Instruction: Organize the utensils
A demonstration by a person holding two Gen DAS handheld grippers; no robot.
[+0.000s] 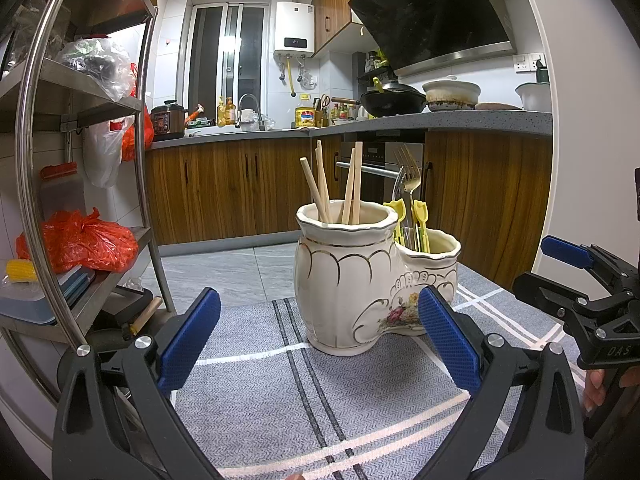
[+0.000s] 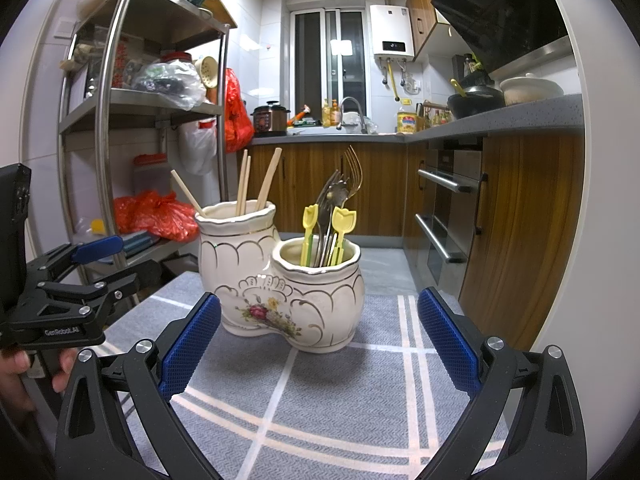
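Note:
A cream ceramic double holder [image 1: 352, 288] [image 2: 280, 292] with gold trim and a flower print stands on a grey cloth. Its tall pot holds several wooden chopsticks [image 1: 352, 184] [image 2: 264, 180]. Its low pot holds metal forks [image 1: 410, 176] [image 2: 340, 192] and yellow tulip-topped picks [image 1: 420, 216] [image 2: 344, 220]. My left gripper [image 1: 320, 344] is open just short of the holder, nothing between its blue pads. My right gripper [image 2: 318, 344] is open too, a little in front of the low pot. Each gripper shows in the other's view: the right gripper [image 1: 580, 280], the left gripper [image 2: 80, 280].
The grey striped cloth [image 1: 280, 392] [image 2: 340, 400] covers the table. A steel rack [image 1: 80, 160] [image 2: 120, 120] with red and clear bags stands to the left. Wooden cabinets, an oven [image 2: 448, 216] and a counter with pots lie beyond. A person's hand [image 2: 16, 364] holds the left gripper.

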